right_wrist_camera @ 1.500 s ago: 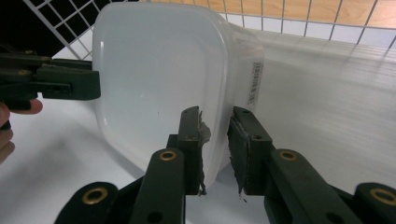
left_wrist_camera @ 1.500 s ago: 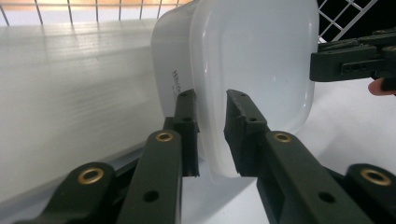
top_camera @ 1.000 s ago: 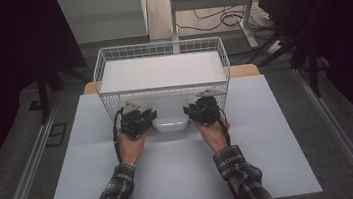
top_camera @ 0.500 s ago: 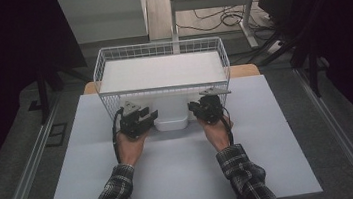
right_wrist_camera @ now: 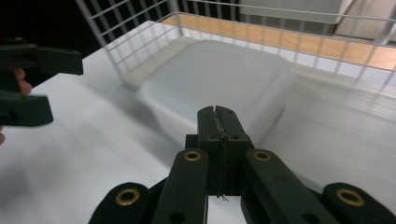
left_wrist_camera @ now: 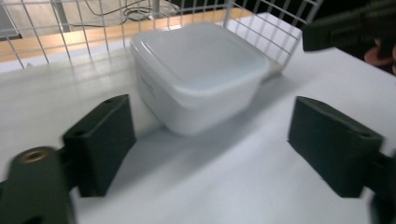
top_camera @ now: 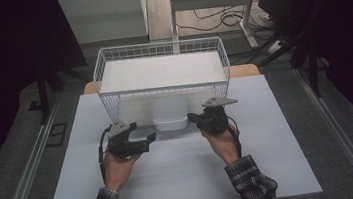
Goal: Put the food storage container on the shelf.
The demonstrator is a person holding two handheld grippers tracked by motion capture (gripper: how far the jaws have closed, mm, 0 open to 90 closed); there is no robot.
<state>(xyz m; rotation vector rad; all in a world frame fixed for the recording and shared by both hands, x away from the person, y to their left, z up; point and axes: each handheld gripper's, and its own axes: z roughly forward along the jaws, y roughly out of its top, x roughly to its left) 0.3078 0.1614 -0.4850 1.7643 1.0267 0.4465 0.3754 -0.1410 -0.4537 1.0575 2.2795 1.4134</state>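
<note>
High view shows you working at a white table with a white wire-mesh basket standing at its far side, and that basket is your landmark: a white lidded plastic tub with rounded corners sits on the table against the basket's near wall, half tucked under its raised floor. Your left tool lies just near and left of the basket's near wall, pointing toward the tub; its jaws stand spread wide, and in the left gripper view the tub sits beyond and between them, untouched. Your right tool is on the other side, close to the tub's right corner; the right gripper view shows its jaws pressed flat together on nothing, with the tub directly ahead. Judging by its thin, slightly translucent walls, the tub should be light and a little flexible, with smooth sides that could slip under a hard pinch, and whether anything is inside it you cannot tell. The lid's rim overhangs the body, so the firmest hold is probably across two opposite walls just under that rim, or on the rim itself. Squeeze gently, since the walls may bow and the lid could pop.
</note>
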